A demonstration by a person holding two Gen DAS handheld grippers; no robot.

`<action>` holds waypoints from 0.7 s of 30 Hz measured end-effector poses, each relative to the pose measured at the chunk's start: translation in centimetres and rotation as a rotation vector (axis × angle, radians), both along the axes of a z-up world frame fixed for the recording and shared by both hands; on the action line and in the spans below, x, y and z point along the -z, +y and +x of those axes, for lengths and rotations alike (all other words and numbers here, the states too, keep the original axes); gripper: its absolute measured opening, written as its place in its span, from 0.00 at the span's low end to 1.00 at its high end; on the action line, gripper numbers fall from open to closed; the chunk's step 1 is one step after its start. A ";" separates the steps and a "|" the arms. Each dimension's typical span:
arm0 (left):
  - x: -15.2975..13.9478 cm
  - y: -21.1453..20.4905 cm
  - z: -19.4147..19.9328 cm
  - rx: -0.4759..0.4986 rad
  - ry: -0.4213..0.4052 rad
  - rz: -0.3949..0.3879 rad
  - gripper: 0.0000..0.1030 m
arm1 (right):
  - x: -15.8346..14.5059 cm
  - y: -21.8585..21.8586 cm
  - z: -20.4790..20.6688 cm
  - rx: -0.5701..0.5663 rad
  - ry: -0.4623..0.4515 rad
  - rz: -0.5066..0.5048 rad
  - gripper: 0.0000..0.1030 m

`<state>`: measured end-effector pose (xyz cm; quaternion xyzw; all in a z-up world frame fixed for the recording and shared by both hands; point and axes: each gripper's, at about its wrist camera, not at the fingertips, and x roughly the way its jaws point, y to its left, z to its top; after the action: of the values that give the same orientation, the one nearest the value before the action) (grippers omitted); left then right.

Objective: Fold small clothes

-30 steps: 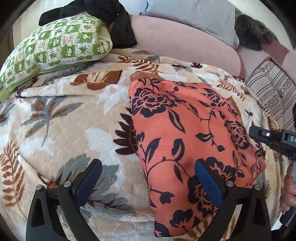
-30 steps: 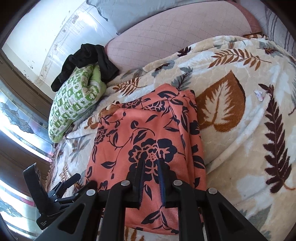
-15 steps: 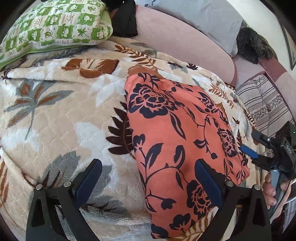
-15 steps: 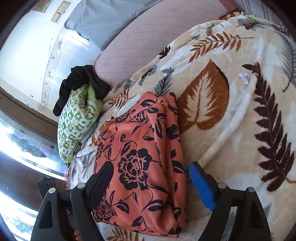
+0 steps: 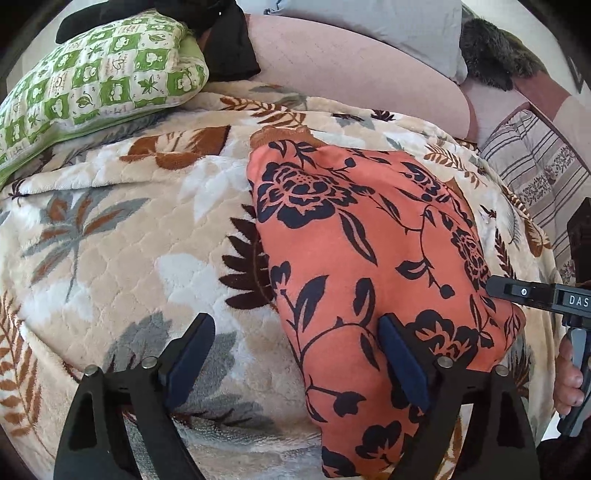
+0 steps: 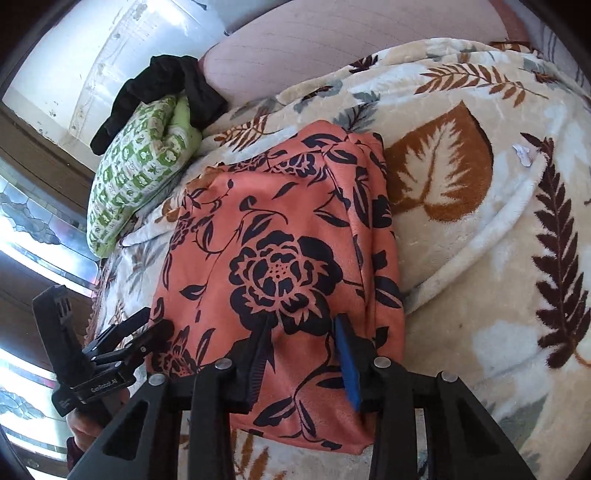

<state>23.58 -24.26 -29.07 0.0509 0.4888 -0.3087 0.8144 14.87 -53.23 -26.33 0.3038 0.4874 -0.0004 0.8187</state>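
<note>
Left wrist view, left to right.

Green-and-white patterned pillow (image 5: 96, 81): upper left, lying on the blanket, a black garment (image 5: 225, 48) draped behind and against it.

Leaf-print blanket (image 5: 110, 251): cream plush with brown, grey and white leaves, covering the bed.

Left claw (image 5: 295, 362): fingers spread wide apart, gripping nothing; its left finger hangs over bare blanket, its right finger over the near part of the cloth.

Orange floral cloth (image 5: 369, 266): folded into a long rectangle, black flowers and leaves on orange, lying flat on the blanket at centre right.

Pink quilted cushion (image 5: 351, 70): behind the blanket, with a grey pillow (image 5: 388, 26) above it.

Striped cushion (image 5: 535, 173): far right.

Right claw (image 5: 524, 293): enters from the right edge, its tip at the cloth's right near corner.

Right wrist view, left to right.

Left claw (image 6: 129, 339): lower left, at the cloth's near left corner.

Green pillow (image 6: 136, 173) and black garment (image 6: 166, 81): upper left.

Orange cloth (image 6: 280, 229): centre, its layered folded edge along the right side.

Right claw (image 6: 306, 354): fingers partly apart, both lying on the cloth's near end with a band of fabric between them; not pressed together on it.

Blanket (image 6: 480, 221): right, with a large brown leaf just beside the cloth.
</note>
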 end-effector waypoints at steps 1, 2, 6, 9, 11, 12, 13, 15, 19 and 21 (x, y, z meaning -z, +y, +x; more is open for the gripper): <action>0.0 0.1 0.1 -0.001 0.016 -0.012 0.87 | 0.0 -0.5 -0.2 0.015 0.007 0.012 0.37; 0.1 0.1 0.1 0.004 0.038 -0.023 0.87 | 0.0 -1.1 -0.5 0.035 0.016 0.019 0.38; 0.9 -0.1 0.3 0.028 0.170 -0.084 0.87 | -1.1 -2.6 -1.9 0.107 0.002 -0.018 0.79; 1.6 0.2 0.5 0.024 0.253 -0.146 0.87 | -1.5 -3.0 -2.4 0.107 -0.014 -0.010 0.80; 1.5 0.3 0.4 0.021 0.238 -0.145 0.87 | -0.8 -2.8 -2.1 0.094 -0.009 0.040 0.80; 1.4 0.3 0.3 0.021 0.217 -0.133 0.86 | -0.3 -2.5 -2.0 0.078 0.017 0.049 0.79; 1.3 0.2 0.1 0.023 0.197 -0.122 0.79 | 0.2 -2.1 -1.8 0.059 0.050 0.048 0.74; 1.1 0.2 0.0 0.044 0.187 -0.132 0.64 | 0.7 -1.2 -1.5 0.036 0.081 0.018 0.47; 0.6 0.0 -0.1 0.054 0.156 -0.130 0.53 | -1.1 0.5 -1.8 -0.008 0.047 -0.126 0.22; 0.4 0.1 -0.1 0.057 0.143 -0.122 0.53 | -2.2 1.2 -2.2 -0.013 0.018 -0.182 0.20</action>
<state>23.44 -24.12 -29.43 -0.0073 0.5243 -0.3638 0.7699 12.67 -52.03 -24.12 0.2248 0.4947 -0.0422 0.8384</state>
